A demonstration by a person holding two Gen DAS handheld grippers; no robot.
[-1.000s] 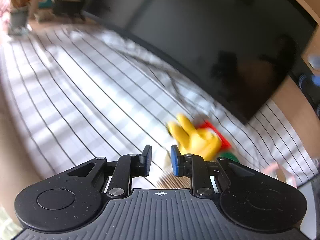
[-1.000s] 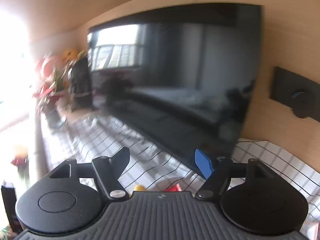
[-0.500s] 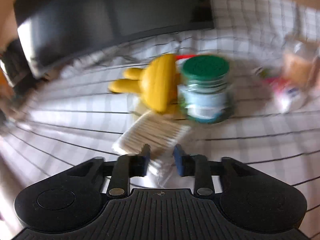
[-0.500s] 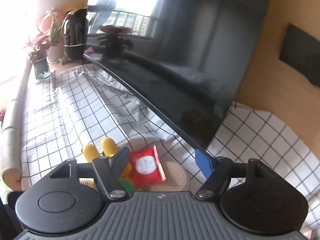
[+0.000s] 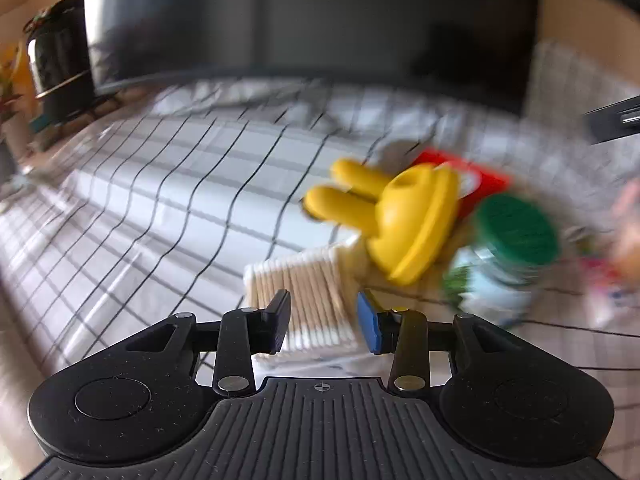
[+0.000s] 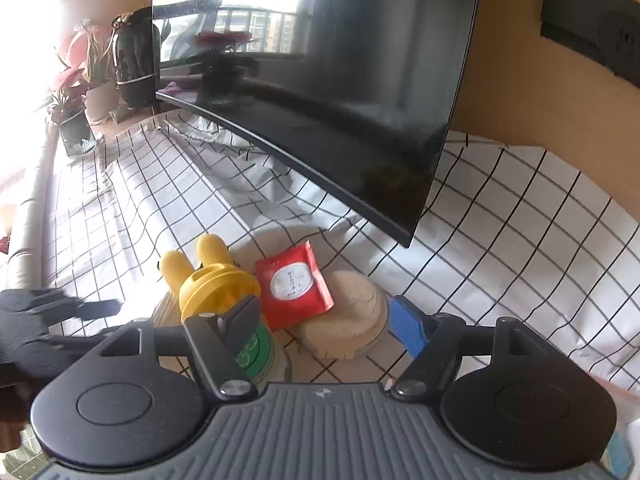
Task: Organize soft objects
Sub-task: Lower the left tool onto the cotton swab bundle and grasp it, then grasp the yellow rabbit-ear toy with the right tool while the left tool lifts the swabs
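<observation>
My left gripper (image 5: pixel 324 322) hangs open just above a flat pack of cotton swabs (image 5: pixel 304 300), which shows in the gap between its fingers. Behind the pack lies a yellow toy with two ears (image 5: pixel 400 220), leaning on a red packet (image 5: pixel 484 180) and a jar with a green lid (image 5: pixel 516 232). My right gripper (image 6: pixel 324 324) is open and empty above the same pile: the yellow toy (image 6: pixel 216 284), the red packet (image 6: pixel 294 284), a round beige pad (image 6: pixel 352 320) and the green lid (image 6: pixel 252 352). The left gripper (image 6: pixel 102 320) enters at the left edge.
A checked cloth (image 6: pixel 140 208) covers the surface. A big dark screen (image 6: pixel 340 80) stands close behind the pile. A black vase (image 6: pixel 134 60) and potted plants (image 6: pixel 76 96) stand at the far left. A blurred pinkish bag (image 5: pixel 624 232) lies right of the jar.
The left gripper swung from bare cloth over to the pile and its jaws widened. The right gripper sank and tipped down, bringing the pile into view.
</observation>
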